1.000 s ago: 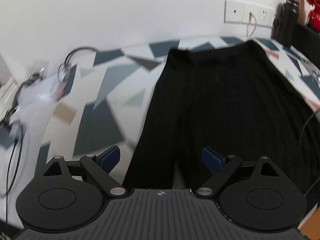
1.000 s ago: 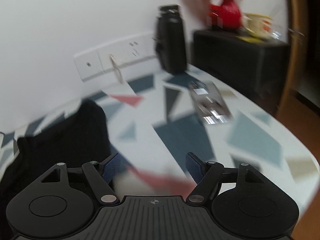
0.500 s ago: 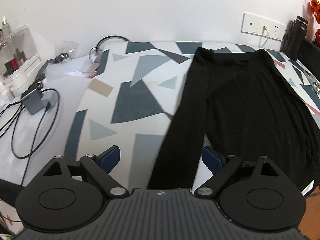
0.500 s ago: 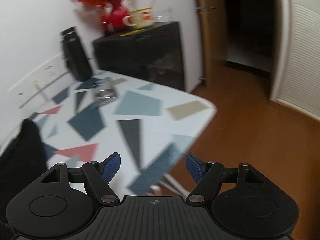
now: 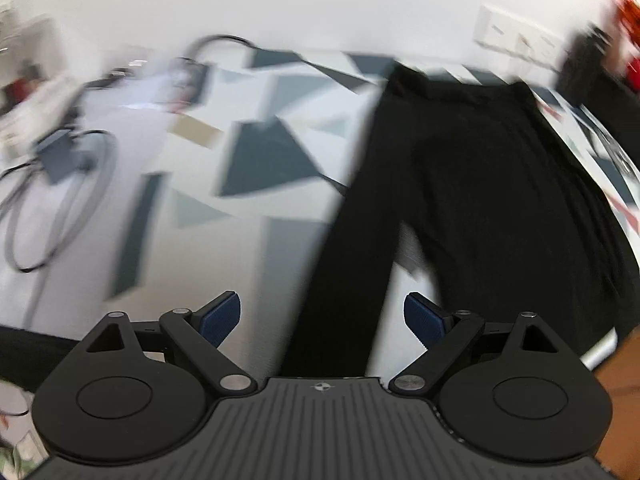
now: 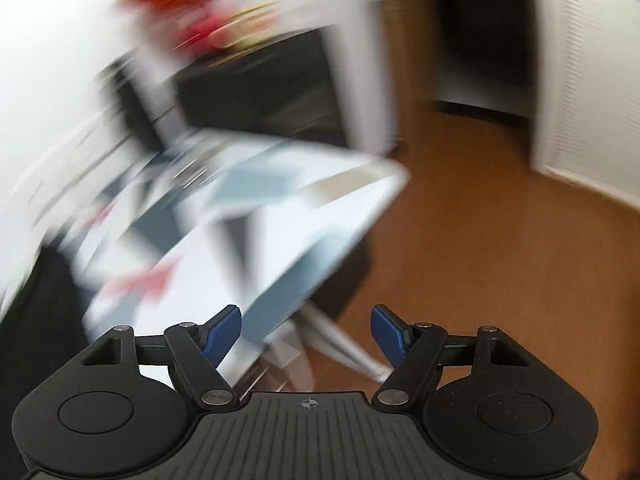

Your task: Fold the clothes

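Note:
Black trousers point(image 5: 480, 184) lie spread flat on a table point(image 5: 208, 208) covered in a white cloth with grey and blue triangles. Their waistband is toward the far wall and one leg runs down to the near edge. My left gripper point(image 5: 322, 320) hovers open above that leg's lower end, nothing between its blue pads. My right gripper point(image 6: 306, 330) is open and empty, out past the table's right end point(image 6: 280, 216) over the floor. A dark strip of the trousers point(image 6: 36, 320) shows at the left of the right wrist view. Both views are motion-blurred.
Cables and a small grey box point(image 5: 60, 156) lie at the table's left end. Wall sockets point(image 5: 516, 38) and a dark bottle point(image 5: 580, 64) stand at the far right. A black cabinet point(image 6: 260, 88) with a red vase point(image 6: 200, 36), brown floor point(image 6: 480, 260) and a white door point(image 6: 584, 80) lie beyond the table's right end.
The right gripper has swung right, from over the table to beyond its end above the floor. The left gripper has shifted along the table; more of the table's left end shows than a second ago.

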A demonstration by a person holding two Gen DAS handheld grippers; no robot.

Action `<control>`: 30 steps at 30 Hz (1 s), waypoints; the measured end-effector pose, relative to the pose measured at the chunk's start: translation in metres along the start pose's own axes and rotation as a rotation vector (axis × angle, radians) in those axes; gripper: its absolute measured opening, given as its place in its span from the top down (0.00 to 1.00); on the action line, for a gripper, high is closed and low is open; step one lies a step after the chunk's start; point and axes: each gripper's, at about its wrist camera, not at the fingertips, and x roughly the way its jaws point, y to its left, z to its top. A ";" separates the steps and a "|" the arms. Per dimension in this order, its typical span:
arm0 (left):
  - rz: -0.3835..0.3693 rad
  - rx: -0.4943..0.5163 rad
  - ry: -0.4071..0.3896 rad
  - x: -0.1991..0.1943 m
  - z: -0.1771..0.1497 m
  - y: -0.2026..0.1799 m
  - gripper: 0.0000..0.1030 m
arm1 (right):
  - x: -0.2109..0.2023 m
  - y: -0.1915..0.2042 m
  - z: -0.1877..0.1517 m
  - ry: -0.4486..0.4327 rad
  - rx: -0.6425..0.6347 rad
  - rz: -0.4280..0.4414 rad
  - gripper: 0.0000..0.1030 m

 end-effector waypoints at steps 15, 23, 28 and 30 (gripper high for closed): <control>0.037 0.071 0.090 0.021 -0.033 -0.011 0.10 | -0.001 0.129 -0.096 0.134 -0.405 0.276 0.31; 0.002 -0.026 0.045 0.017 -0.028 0.005 0.81 | 0.007 0.109 -0.071 0.137 -0.326 0.263 0.90; -0.020 -0.097 0.037 0.009 -0.023 0.021 0.91 | 0.008 0.076 -0.031 0.095 -0.097 0.212 0.91; -0.026 -0.134 0.024 0.005 -0.022 0.027 0.92 | 0.005 0.065 -0.011 0.056 -0.005 0.198 0.91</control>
